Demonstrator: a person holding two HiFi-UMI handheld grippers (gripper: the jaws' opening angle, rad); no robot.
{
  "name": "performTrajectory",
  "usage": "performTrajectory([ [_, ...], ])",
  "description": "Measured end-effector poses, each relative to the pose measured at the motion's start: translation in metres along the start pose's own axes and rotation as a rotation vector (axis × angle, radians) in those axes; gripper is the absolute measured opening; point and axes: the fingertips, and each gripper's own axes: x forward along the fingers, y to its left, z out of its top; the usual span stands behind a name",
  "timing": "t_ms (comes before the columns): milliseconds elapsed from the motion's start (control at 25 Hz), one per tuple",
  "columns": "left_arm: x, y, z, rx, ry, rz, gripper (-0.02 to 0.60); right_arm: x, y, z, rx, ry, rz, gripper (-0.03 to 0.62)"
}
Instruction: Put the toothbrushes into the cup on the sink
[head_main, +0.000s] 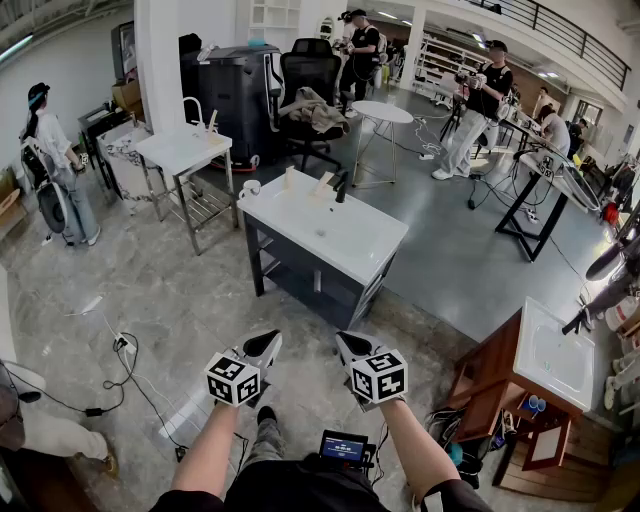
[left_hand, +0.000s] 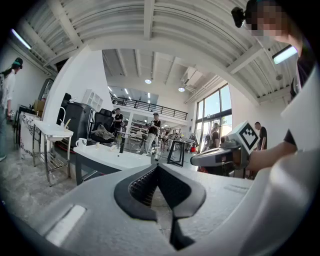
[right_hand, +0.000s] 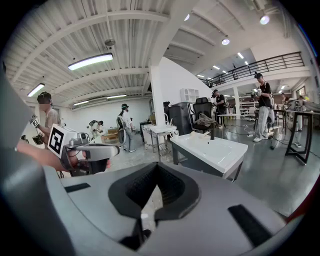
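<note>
Grey polished floor (head_main: 180, 290) surrounds a white-topped sink (head_main: 350, 240) on a dark cabinet, which stands well ahead of both grippers. A black faucet (head_main: 342, 186) rises at the sink's far edge. The left gripper (head_main: 270, 340) and right gripper (head_main: 344, 340) are held side by side, apart from each other, both aimed toward the sink. Each gripper view shows its jaws pressed together at the tips with nothing between them. A white cup (head_main: 250, 187) sits at the sink's far left corner. Pale upright items (head_main: 291, 178) stand beside the faucet; whether they are toothbrushes cannot be told.
</note>
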Motion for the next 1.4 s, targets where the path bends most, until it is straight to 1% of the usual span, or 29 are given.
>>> performTrajectory([
  [160,0.001,-0.002,0.001,-0.006,0.002,-0.016,0.007,0.000,-0.003,0.006,0.003,-0.014,-0.005,0.008],
  [360,0.005,-0.001,-0.002,-0.012,0.011,-0.017,0.006,0.001,-0.006,0.007,0.001,-0.018,-0.007,0.008],
  [600,0.010,-0.002,-0.007,-0.027,0.015,-0.018,0.008,0.000,-0.015,0.004,0.035,-0.025,-0.012,0.009],
  [1000,0.016,0.000,-0.021,-0.045,0.045,-0.002,0.006,0.004,-0.015,-0.011,0.048,0.015,0.023,0.009],
  [1200,0.020,0.010,-0.028,-0.063,0.059,0.004,0.007,0.012,-0.019,-0.015,0.063,0.027,0.022,0.009],
  [1400,0.036,0.026,-0.029,-0.056,0.091,-0.025,0.006,0.025,-0.035,-0.014,0.102,0.034,-0.008,0.009],
])
